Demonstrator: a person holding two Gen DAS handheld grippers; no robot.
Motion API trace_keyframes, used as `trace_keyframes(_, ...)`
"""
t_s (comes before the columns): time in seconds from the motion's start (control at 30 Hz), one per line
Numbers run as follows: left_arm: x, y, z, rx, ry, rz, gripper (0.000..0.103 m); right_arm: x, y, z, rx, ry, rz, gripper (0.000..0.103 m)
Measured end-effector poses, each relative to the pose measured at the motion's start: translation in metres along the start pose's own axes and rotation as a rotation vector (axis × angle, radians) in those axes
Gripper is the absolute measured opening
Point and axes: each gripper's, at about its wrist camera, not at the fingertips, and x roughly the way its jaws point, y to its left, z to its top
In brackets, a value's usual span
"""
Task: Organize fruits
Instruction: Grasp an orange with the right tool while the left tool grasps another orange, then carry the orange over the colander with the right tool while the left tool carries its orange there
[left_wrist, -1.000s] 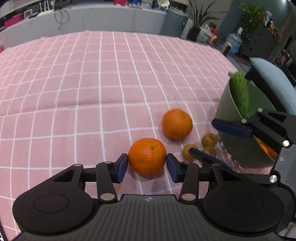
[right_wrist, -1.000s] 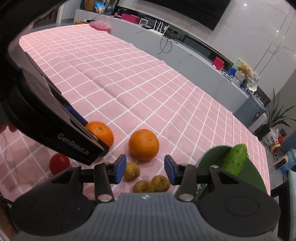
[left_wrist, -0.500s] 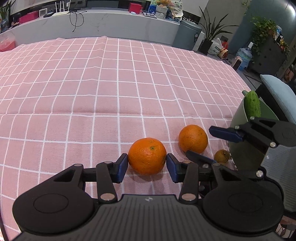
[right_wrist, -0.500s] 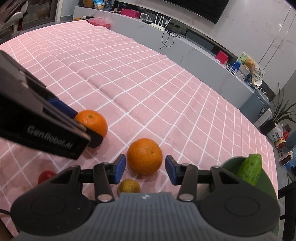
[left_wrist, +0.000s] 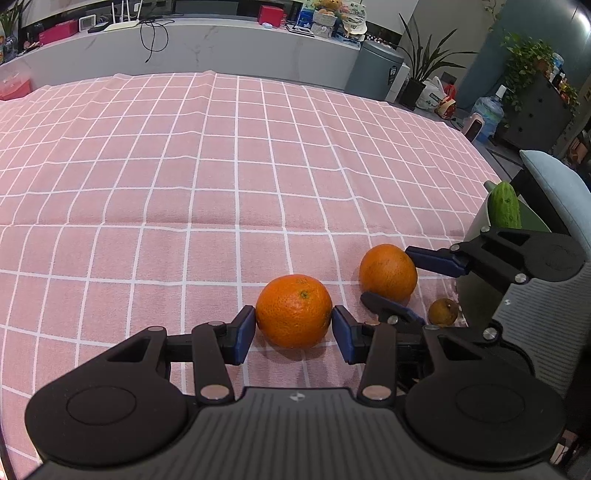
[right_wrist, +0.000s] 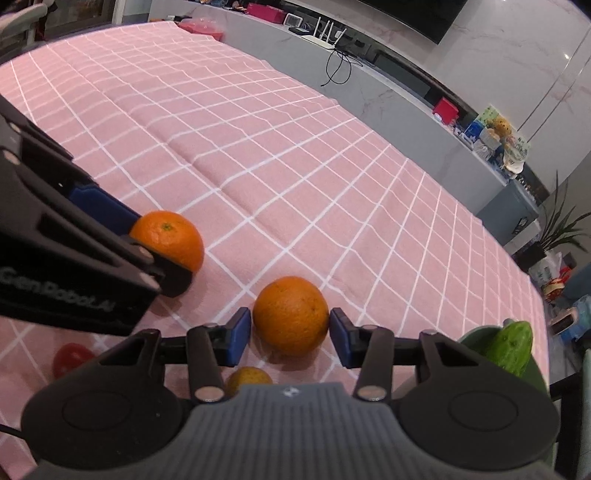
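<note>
Two oranges lie on the pink checked cloth. In the left wrist view my left gripper (left_wrist: 293, 325) is open with its blue pads on either side of the near orange (left_wrist: 293, 310), a small gap on each side. In the right wrist view my right gripper (right_wrist: 290, 334) is open around the second orange (right_wrist: 290, 315); the right pad is close to or touching it. That orange (left_wrist: 388, 272) and the right gripper's fingers (left_wrist: 436, 260) also show in the left wrist view. The left gripper's orange (right_wrist: 170, 238) shows in the right wrist view.
A green bowl (right_wrist: 476, 338) holding a cucumber (right_wrist: 511, 345) stands at the right table edge; the cucumber (left_wrist: 504, 205) shows in the left view too. A small brown fruit (left_wrist: 442, 312) lies near it, another (right_wrist: 247, 380) under my right gripper, and a red tomato (right_wrist: 70, 360) at the left.
My right gripper moved forward from over the small brown fruits until its pads sit around the second orange. My left gripper stays around its orange, and its view has turned a little.
</note>
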Motion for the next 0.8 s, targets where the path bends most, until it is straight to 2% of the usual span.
trace_keyframes(0.23, -0.003, -0.001, -0.001, 0.000, -0.011, -0.009, 0.051, -0.006, 0.001, 0.000, 0.005, -0.010, -0.011, 0.040)
trace_keyframes(0.43, -0.015, -0.005, -0.002, -0.001, -0.042, -0.024, 0.051, -0.043, -0.003, -0.004, 0.039, -0.078, -0.010, 0.040)
trace_keyframes(0.63, -0.038, -0.016, 0.001, -0.007, -0.079, -0.062, 0.051, -0.090, -0.021, -0.012, 0.162, -0.134, 0.020, 0.040)
trace_keyframes(0.8, -0.054, -0.041, 0.005, 0.032, -0.086, -0.096, 0.051, -0.124, -0.045, -0.031, 0.301, -0.142, 0.035, 0.040)
